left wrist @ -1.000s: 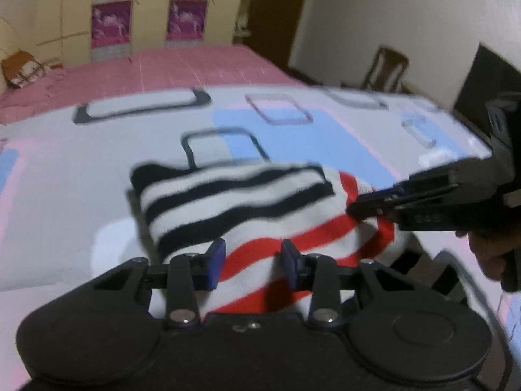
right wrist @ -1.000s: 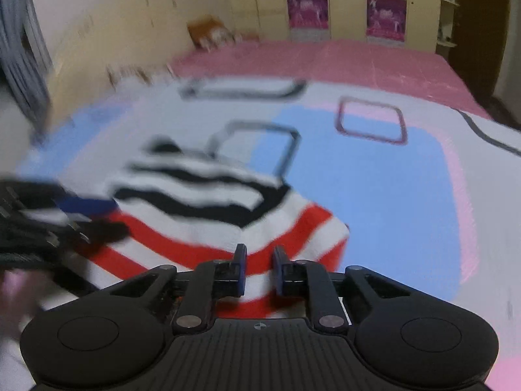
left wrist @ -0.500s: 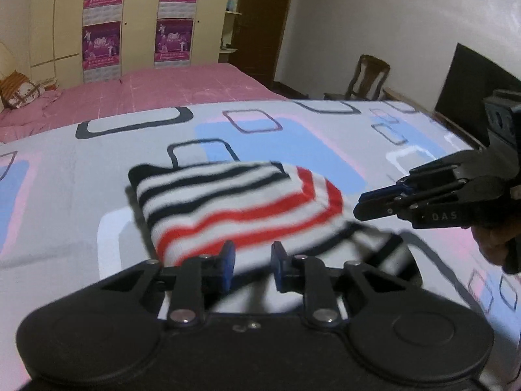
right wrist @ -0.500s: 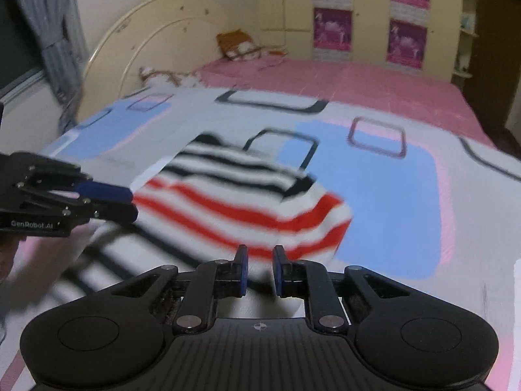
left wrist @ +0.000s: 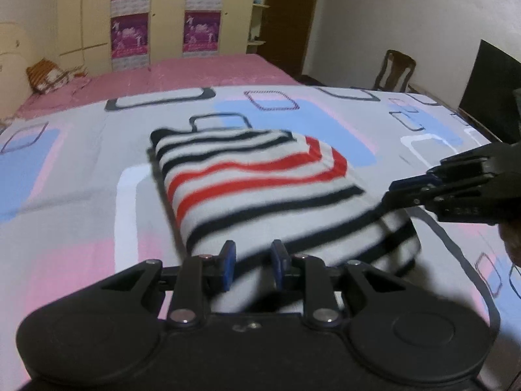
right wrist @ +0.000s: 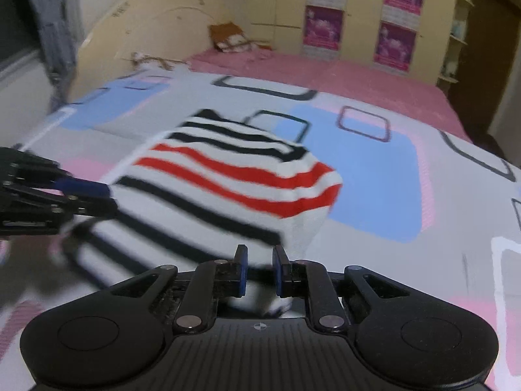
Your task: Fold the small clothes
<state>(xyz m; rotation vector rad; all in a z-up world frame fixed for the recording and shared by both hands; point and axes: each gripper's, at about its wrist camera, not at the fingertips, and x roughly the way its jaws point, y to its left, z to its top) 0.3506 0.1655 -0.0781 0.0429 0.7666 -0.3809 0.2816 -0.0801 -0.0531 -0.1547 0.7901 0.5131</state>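
Observation:
A small white garment with black and red stripes (left wrist: 254,182) lies on the patterned bedspread, its near part lifted off the bed and blurred. My left gripper (left wrist: 252,262) is shut on its near left edge, with cloth between the blue pads. My right gripper (right wrist: 259,268) is shut on the near right edge; it also shows from the side in the left wrist view (left wrist: 403,192), pinching the cloth. The garment shows in the right wrist view (right wrist: 228,189), with the left gripper (right wrist: 97,195) at its left edge.
The bedspread (left wrist: 81,195) is grey with blue and pink blocks and outlined squares. A pink sheet (left wrist: 195,75) covers the far part of the bed. A wooden chair (left wrist: 394,71) and a dark screen (left wrist: 488,88) stand at the right. A headboard (right wrist: 156,32) is far left.
Both grippers have pulled the garment's near edge back toward me and up. More of the black-striped part now shows unfolded from the stack. Both stay shut on the cloth.

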